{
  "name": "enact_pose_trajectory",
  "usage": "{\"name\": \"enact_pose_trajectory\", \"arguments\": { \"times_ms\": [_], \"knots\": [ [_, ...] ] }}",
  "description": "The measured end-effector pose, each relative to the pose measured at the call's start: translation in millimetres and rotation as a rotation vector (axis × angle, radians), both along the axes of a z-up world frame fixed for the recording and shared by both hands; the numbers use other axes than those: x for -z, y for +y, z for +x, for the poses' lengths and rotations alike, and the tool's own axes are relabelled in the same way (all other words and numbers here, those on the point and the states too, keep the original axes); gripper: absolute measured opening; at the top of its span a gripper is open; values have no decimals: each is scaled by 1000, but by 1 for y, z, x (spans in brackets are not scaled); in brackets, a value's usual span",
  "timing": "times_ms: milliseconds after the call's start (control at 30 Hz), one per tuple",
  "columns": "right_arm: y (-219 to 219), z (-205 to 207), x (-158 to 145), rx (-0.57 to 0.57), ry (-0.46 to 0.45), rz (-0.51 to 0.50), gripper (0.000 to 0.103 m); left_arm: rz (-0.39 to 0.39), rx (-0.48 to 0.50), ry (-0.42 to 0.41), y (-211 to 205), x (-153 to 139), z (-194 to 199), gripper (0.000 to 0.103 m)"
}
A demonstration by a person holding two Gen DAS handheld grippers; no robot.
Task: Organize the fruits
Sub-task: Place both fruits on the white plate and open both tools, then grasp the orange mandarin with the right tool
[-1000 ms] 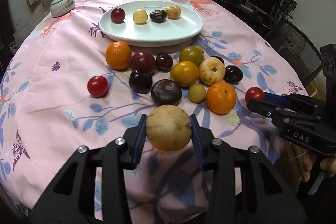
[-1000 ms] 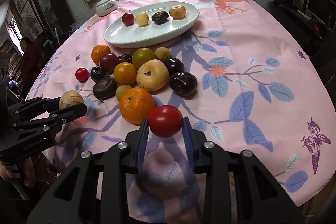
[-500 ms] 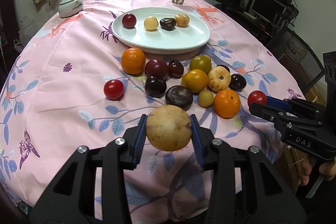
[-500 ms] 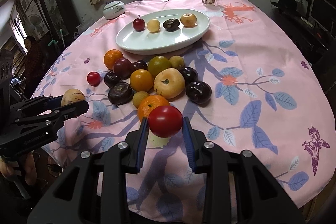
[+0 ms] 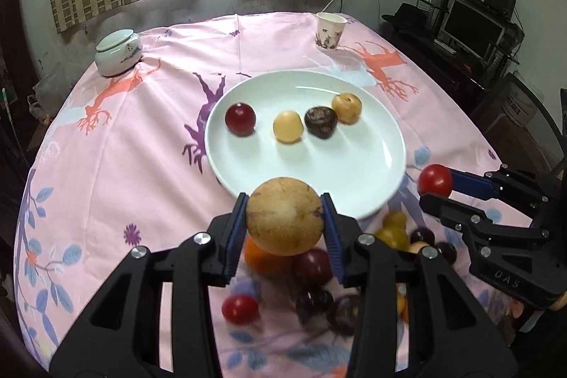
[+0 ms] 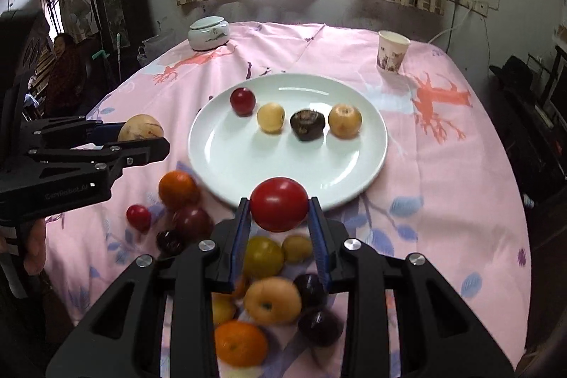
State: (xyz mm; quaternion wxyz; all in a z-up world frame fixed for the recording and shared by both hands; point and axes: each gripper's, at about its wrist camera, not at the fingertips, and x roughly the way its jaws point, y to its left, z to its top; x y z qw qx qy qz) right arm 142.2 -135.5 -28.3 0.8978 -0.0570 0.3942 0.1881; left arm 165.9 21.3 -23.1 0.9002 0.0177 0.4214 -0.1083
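My left gripper [image 5: 285, 218] is shut on a round tan fruit [image 5: 285, 215], held above the near rim of the white plate [image 5: 354, 186]. My right gripper [image 6: 280, 211] is shut on a red tomato [image 6: 280, 204], also raised just short of the plate's [image 6: 226, 158] near rim. The plate holds a row of several fruits: a red one [image 5: 241, 119], a yellow one [image 5: 287, 126], a dark one [image 5: 320, 122] and a tan one [image 5: 347, 108]. Several loose fruits, including an orange [image 6: 241, 344] and a small tomato [image 5: 240, 309], lie on the cloth below both grippers.
A paper cup [image 5: 329, 30] stands behind the plate at the right and a lidded ceramic jar [image 5: 118, 52] at the back left. The pink flowered tablecloth [image 5: 117, 144] covers a round table. A person [image 6: 67, 73] sits far off at the left.
Both grippers have risen and moved forward over the loose fruit pile toward the plate, each still holding its fruit.
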Motion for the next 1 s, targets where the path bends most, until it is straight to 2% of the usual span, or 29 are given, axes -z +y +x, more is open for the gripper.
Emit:
{"name": "enact_pose_trajectory", "arguments": {
  "times_ms": [67,167,233,467,600,633,700,733,767,900,1000],
  "knots": [
    [8,31,3,7,-3,-32,33,6,-12,24,-1,6,31,41],
    [12,75,16,29,53,-55,33,44,-38,71,-4,25,71,41],
    [11,95,24,46,80,-66,33,28,-43,115,-1,37,90,41],
    [6,130,49,70,145,-72,33,19,-47,157,3,59,117,41],
    [9,139,55,74,152,-74,33,20,-53,131,1,58,123,43],
    [10,141,56,76,158,-82,33,13,-58,117,2,56,123,46],
    [13,141,57,76,170,-115,40,-6,-60,92,4,47,119,67],
    [12,137,54,81,157,-123,57,-13,-60,73,5,40,113,68],
    [11,130,48,88,129,-119,63,-14,-61,53,6,31,106,70],
    [0,94,24,65,97,-90,63,-49,-73,-12,15,-3,65,83],
    [-17,50,14,58,98,-59,65,-97,-56,-52,20,-22,15,93]
  ]
}}
